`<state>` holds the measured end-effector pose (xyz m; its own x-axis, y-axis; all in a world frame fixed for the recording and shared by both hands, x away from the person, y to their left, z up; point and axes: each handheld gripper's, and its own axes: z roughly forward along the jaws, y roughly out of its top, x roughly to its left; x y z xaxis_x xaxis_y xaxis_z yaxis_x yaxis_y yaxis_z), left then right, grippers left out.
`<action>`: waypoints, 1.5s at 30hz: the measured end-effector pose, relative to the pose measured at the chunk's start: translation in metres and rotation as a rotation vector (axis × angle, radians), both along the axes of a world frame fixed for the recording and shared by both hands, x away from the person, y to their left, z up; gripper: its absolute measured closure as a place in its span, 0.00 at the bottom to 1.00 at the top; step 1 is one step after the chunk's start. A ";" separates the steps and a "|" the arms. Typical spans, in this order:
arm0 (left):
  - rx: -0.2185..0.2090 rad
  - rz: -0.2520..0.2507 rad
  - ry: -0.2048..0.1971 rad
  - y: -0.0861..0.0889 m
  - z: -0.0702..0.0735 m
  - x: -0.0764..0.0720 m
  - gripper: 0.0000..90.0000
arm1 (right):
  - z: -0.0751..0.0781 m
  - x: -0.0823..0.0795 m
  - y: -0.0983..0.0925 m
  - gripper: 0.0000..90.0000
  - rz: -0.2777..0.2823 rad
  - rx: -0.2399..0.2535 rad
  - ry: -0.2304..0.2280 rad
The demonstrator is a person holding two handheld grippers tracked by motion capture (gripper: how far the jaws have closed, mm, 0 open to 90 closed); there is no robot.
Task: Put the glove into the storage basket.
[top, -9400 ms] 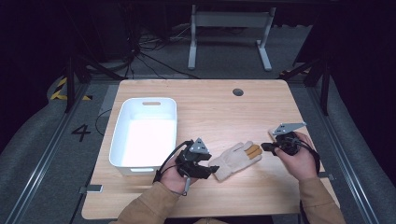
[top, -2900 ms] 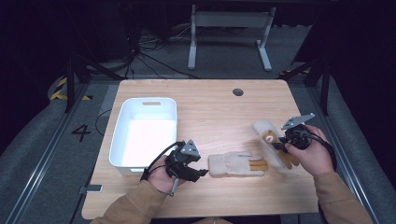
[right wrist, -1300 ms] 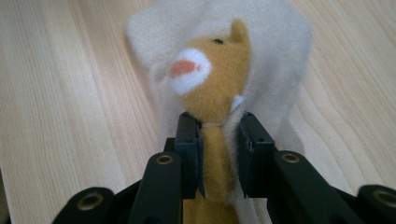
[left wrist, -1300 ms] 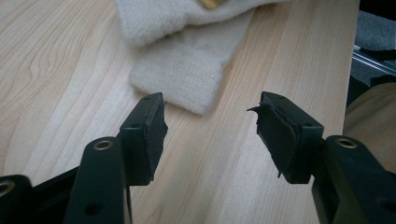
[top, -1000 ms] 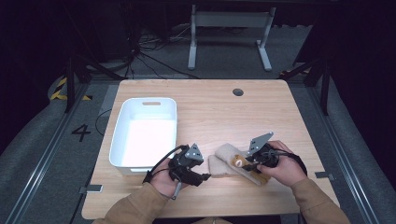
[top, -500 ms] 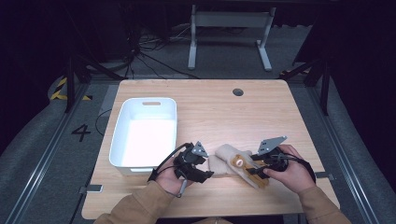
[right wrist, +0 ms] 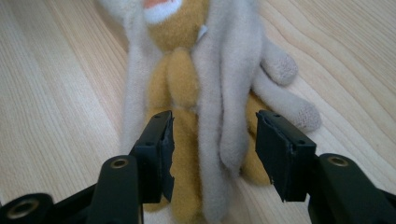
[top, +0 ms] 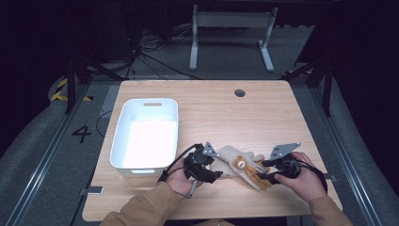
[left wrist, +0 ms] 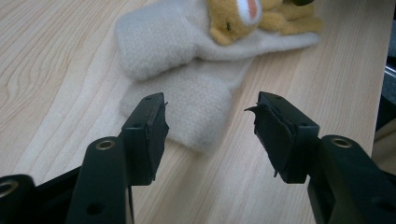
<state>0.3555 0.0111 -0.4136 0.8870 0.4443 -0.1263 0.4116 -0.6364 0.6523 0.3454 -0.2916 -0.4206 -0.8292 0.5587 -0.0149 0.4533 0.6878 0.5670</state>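
Wooden desk [top: 282,113], lower centre: fleece glove [top: 235,162] with bear patch lying flat, soft and light. Left hand-held gripper [top: 214,173] spread at cuff; right hand-held gripper [top: 263,170], just opening, straddles fingers untouched. Pinch cuff or gathered fingers.

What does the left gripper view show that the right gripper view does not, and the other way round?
Left gripper view: the cuff end of the beige gloves, lying between its open fingers, with the animal's tan face beyond. Right gripper view: the long glove fingertips and the tan strip between them, running towards its open fingers. Both: the same plush gloves lying flat on the wooden table, neither gripper pressing on them.
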 end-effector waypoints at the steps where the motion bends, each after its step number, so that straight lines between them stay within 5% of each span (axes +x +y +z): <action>1: -0.009 0.004 0.000 0.000 0.000 0.001 0.48 | 0.000 -0.001 -0.001 0.53 -0.001 -0.001 0.004; 18: -0.045 0.048 -0.007 -0.008 -0.003 0.011 0.50 | -0.008 -0.015 -0.017 0.56 -0.049 -0.016 0.019; 22: -0.070 0.048 0.040 -0.009 -0.007 0.017 0.51 | -0.008 -0.016 -0.019 0.56 -0.049 -0.016 0.026; 25: -0.061 0.057 0.036 -0.010 -0.010 0.019 0.51 | -0.011 -0.016 -0.018 0.57 -0.044 -0.026 0.017; 33: -0.047 0.062 0.022 -0.010 -0.014 0.020 0.49 | -0.013 -0.020 -0.020 0.94 -0.065 -0.055 0.024; 45: -0.028 0.107 0.028 -0.016 -0.023 0.031 0.49 | -0.015 -0.023 -0.022 0.95 -0.081 -0.035 -0.004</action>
